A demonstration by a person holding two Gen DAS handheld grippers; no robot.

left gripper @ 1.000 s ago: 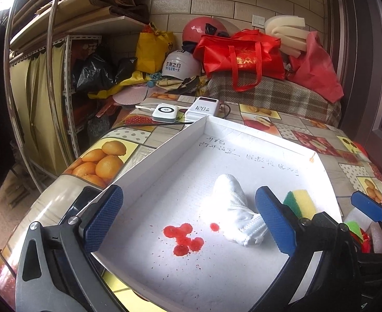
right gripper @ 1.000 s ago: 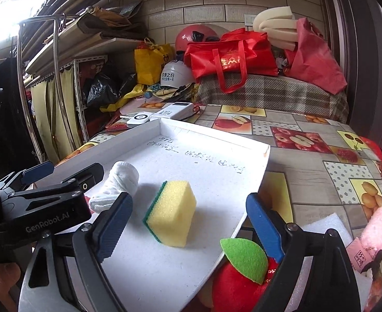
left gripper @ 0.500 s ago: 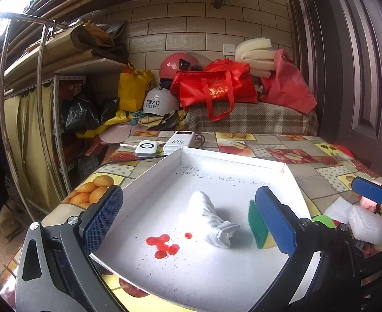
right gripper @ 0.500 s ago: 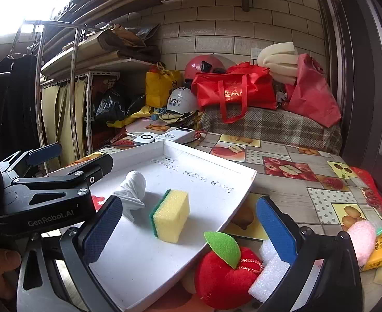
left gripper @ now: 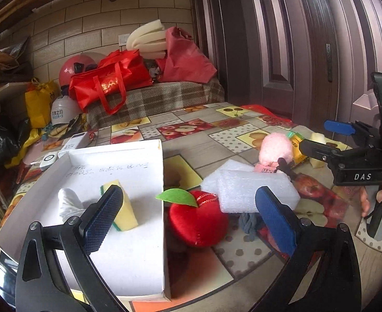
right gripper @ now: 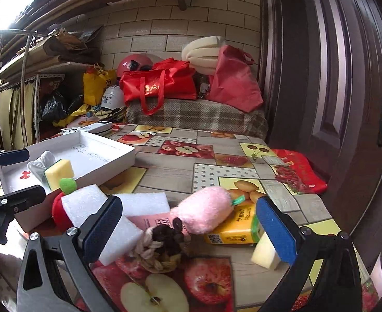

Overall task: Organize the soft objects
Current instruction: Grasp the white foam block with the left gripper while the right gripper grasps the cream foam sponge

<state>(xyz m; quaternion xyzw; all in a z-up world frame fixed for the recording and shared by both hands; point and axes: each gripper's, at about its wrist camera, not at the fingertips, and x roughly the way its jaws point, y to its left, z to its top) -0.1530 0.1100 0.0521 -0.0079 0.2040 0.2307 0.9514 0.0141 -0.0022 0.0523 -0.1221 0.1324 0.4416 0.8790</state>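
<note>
**Both grippers swung from tray to the loose pile**

Swung rightward since a second ago: both views then centred on the white tray (left gripper: pixel 128 247), now on the clutter beside it. Sponge (left gripper: pixel 124 212) and white cloth (left gripper: pixel 68 204) left lying in the tray, released and untouched. Reads as two items already sorted and the next pick being lined up.

Left gripper (left gripper: pixel 188 221) wide open, nothing between the pads. Red plush apple (left gripper: pixel 198 221) sitting almost centred between the jaws, just outside the tray's right wall, green leaf toward the tray. White foam block (left gripper: pixel 253 192) just behind the apple, toward the right pad. Grey rag (left gripper: pixel 248 223) partly hidden beside the apple.

Right gripper (right gripper: pixel 191 228) fully open too, holding nothing. Pink plush (right gripper: pixel 204 214) lying between the jaws, ahead of the tips, resting across a yellow pack (right gripper: pixel 235 226). Rope knot (right gripper: pixel 159 247) nearer, low between the pads; foam block (right gripper: pixel 112 223) against the left pad's side; pale foam piece (right gripper: pixel 265 254) by the right pad.

Likely next: close on apple with left, pink plush with right, though the crowding risks dragging neighbours along.
</note>
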